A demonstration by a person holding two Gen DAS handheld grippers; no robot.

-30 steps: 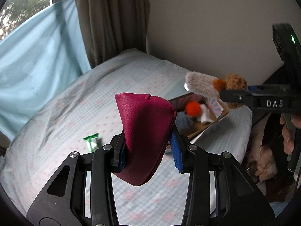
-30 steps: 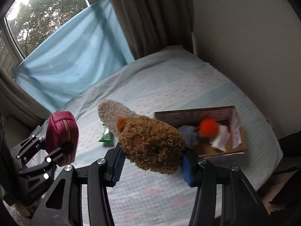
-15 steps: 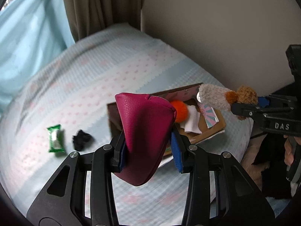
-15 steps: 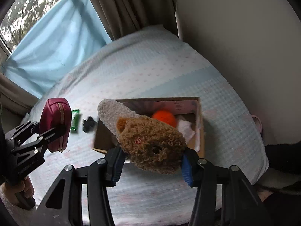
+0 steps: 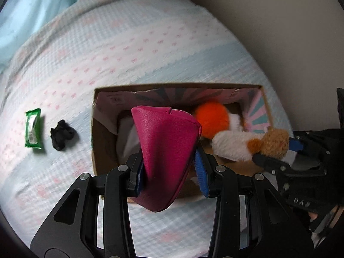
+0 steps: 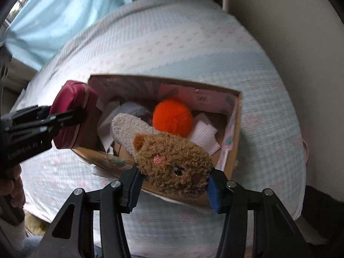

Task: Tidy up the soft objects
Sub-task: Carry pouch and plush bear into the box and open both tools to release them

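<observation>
My left gripper (image 5: 169, 172) is shut on a magenta zip pouch (image 5: 165, 150) and holds it over the near left part of an open cardboard box (image 5: 94, 129); the pouch also shows in the right wrist view (image 6: 73, 118). My right gripper (image 6: 174, 187) is shut on a brown and cream plush slipper (image 6: 172, 161), held over the box's near right rim (image 6: 234, 133); the slipper also shows in the left wrist view (image 5: 247, 144). Inside the box lie an orange pompom (image 6: 172, 117) and white cloths (image 6: 204, 135).
The box sits on a bed with a pale blue and pink patterned cover (image 5: 129, 43). A green wipes packet (image 5: 33, 129) and a small black bundle (image 5: 62, 134) lie on the bed left of the box. A wall (image 5: 279, 21) is behind; light blue curtain (image 6: 64, 10) at far left.
Both grippers have moved forward and down towards the box with their loads. The box now lies directly under the pouch and the slipper.
</observation>
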